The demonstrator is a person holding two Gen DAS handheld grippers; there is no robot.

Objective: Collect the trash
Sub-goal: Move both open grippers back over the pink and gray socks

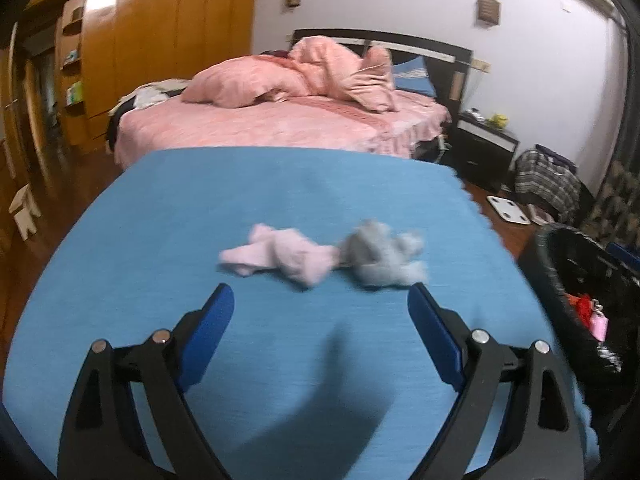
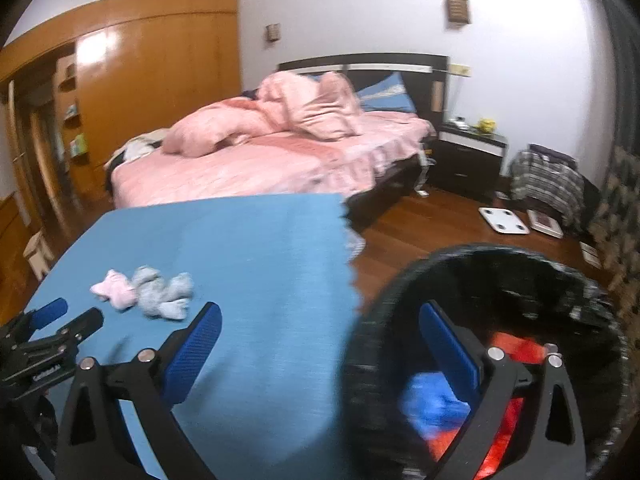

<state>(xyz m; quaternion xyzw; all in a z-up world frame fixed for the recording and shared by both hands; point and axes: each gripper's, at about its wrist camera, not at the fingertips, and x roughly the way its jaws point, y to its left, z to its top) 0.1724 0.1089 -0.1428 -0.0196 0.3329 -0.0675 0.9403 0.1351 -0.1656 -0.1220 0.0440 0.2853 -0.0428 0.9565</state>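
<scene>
A crumpled pink wad (image 1: 280,256) and a crumpled grey-blue wad (image 1: 382,254) lie touching on the blue table cloth (image 1: 200,200). My left gripper (image 1: 320,300) is open and empty, just short of the two wads. They also show in the right wrist view, pink (image 2: 114,289) and grey-blue (image 2: 162,292). My right gripper (image 2: 320,316) is open and empty, straddling the rim of the black trash bin (image 2: 520,264), right of the table. Blue trash (image 2: 432,404) and red trash (image 2: 516,352) lie in the bin. The left gripper (image 2: 76,314) shows at the left edge.
The bin (image 1: 560,256) stands off the table's right edge. A bed with pink bedding (image 1: 280,120) is beyond the table. A dark nightstand (image 2: 468,160), a white scale (image 2: 504,220) and a plaid bag (image 2: 548,184) stand on the wooden floor to the right. Wardrobes line the left wall.
</scene>
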